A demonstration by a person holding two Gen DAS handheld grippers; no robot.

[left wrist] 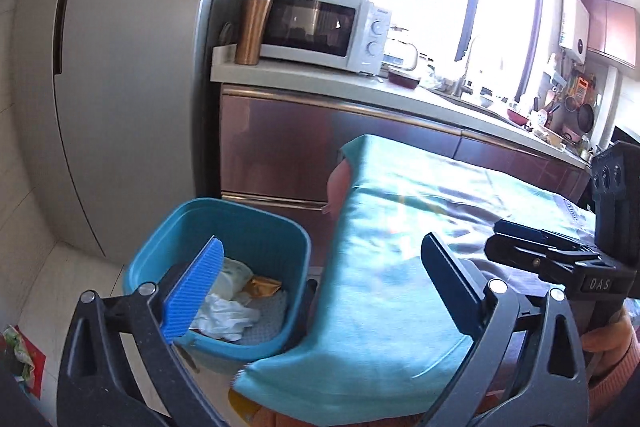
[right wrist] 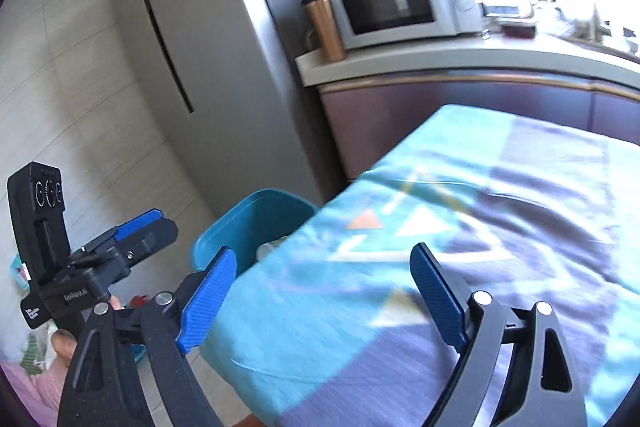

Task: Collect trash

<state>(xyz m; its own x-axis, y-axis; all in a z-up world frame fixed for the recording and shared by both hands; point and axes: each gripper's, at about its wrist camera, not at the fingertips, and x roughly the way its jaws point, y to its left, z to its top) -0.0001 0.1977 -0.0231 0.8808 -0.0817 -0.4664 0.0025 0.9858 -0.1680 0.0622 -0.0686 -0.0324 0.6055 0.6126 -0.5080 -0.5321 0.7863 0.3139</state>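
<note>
A blue trash bin [left wrist: 240,227] stands on the floor beside the table, holding crumpled white paper [left wrist: 224,319], a gold wrapper [left wrist: 262,287] and a pale cup [left wrist: 236,273]. My left gripper [left wrist: 322,245] hangs open above the bin's near rim and the table's corner, with nothing between its fingers. In the right wrist view my right gripper [right wrist: 324,253] is open too, empty, over the edge of the table's teal patterned cloth [right wrist: 440,227]. The bin [right wrist: 248,219] shows past that edge, and my left gripper [right wrist: 140,223] is at the far left.
A grey fridge [left wrist: 120,87] stands behind the bin. On the counter [left wrist: 320,79] are a white microwave [left wrist: 320,31] and a copper tumbler [left wrist: 252,27], with a cluttered sink area under the window. A red and green item [left wrist: 22,355] lies on the floor at left.
</note>
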